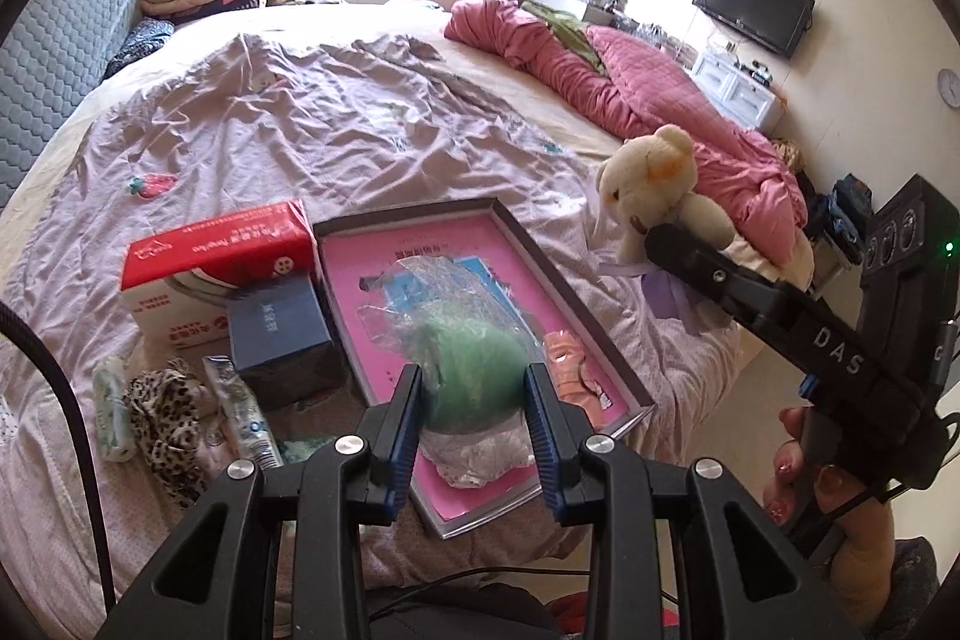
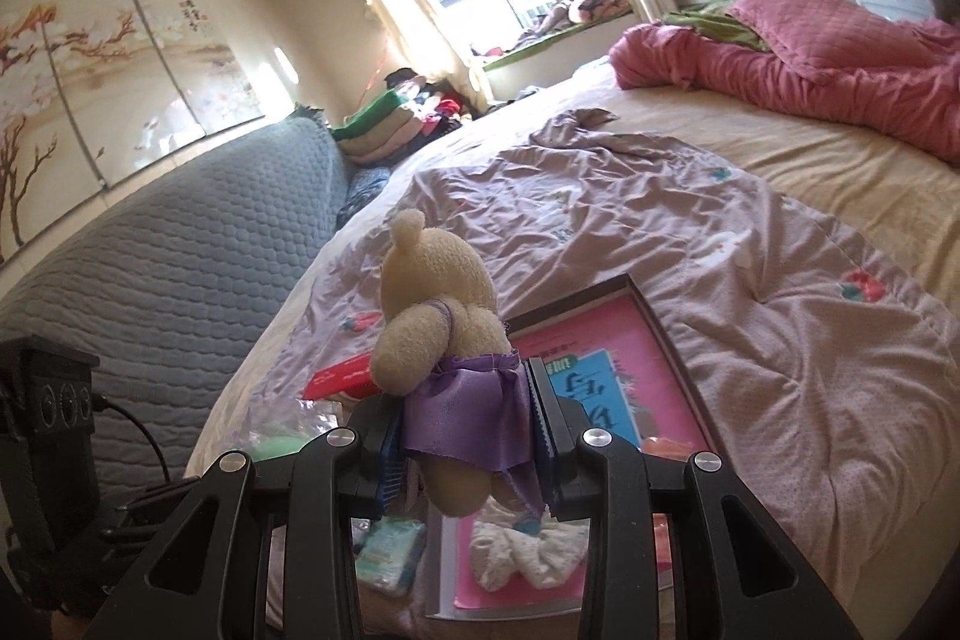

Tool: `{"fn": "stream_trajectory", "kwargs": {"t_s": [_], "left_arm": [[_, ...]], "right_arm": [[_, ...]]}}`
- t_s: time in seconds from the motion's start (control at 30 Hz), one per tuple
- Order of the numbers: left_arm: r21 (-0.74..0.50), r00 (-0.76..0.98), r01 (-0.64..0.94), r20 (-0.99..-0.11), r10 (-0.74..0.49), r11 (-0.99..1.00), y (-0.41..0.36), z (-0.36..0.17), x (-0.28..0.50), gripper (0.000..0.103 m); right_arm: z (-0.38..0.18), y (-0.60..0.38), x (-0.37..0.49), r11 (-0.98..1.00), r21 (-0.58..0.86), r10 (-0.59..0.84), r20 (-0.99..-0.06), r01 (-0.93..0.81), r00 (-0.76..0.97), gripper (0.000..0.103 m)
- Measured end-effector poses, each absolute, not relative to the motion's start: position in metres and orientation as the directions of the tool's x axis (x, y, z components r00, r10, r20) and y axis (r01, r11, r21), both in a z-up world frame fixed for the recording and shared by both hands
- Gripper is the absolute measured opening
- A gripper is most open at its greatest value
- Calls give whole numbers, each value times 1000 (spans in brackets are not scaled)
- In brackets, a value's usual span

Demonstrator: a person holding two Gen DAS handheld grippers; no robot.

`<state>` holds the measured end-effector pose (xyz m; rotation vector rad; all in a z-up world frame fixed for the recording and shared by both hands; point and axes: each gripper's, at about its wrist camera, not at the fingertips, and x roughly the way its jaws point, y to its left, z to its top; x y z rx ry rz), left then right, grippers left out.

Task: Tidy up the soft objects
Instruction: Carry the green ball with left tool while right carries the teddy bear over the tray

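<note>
Soft objects, two in hand at once. Left gripper: fingers closed on a green soft bundle in clear plastic wrap, pads pressing both sides, held over the near end of the tray. Right gripper: fingers clamped on the plush bear at its purple skirt, bear upright and lifted clear of the bed, hanging just off the tray's near right edge (the left wrist view shows it from the side, with the person's hand on the grip below).

Outward from the fingers: the tray is a shallow grey-rimmed box lid with a pink printed sheet inside, lying on the crumpled lilac cover near the bed's front edge. Already in it: an orange-pink cloth piece at its right side and a white frilly fabric item at the near end.

Still outside, left of the tray: red-and-white tissue box, dark blue box, leopard-print cloth, a small tissue pack.

Judgement: roughly midway. Two pieces placed, two about to go in, leopard cloth and possibly the tissue pack left.
</note>
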<state>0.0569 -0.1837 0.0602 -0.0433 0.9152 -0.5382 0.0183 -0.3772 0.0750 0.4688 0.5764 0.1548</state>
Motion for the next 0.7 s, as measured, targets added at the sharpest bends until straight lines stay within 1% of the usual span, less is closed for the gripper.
{"fn": "stream_trajectory", "kwargs": {"t_s": [0.33, 0.53, 0.7], "left_arm": [[-230, 405, 434, -814, -417, 871, -210, 13, 70, 34], [-227, 368, 435, -838, -402, 871, -217, -8, 72, 34], [-226, 344, 433, -854, -391, 873, -221, -20, 77, 34]], "right_arm": [[45, -392, 23, 862, 505, 269, -528, 44, 805, 36], [32, -395, 27, 858, 511, 276, -549, 56, 789, 36], [14, -395, 34, 854, 514, 285, -586, 76, 759, 36]]}}
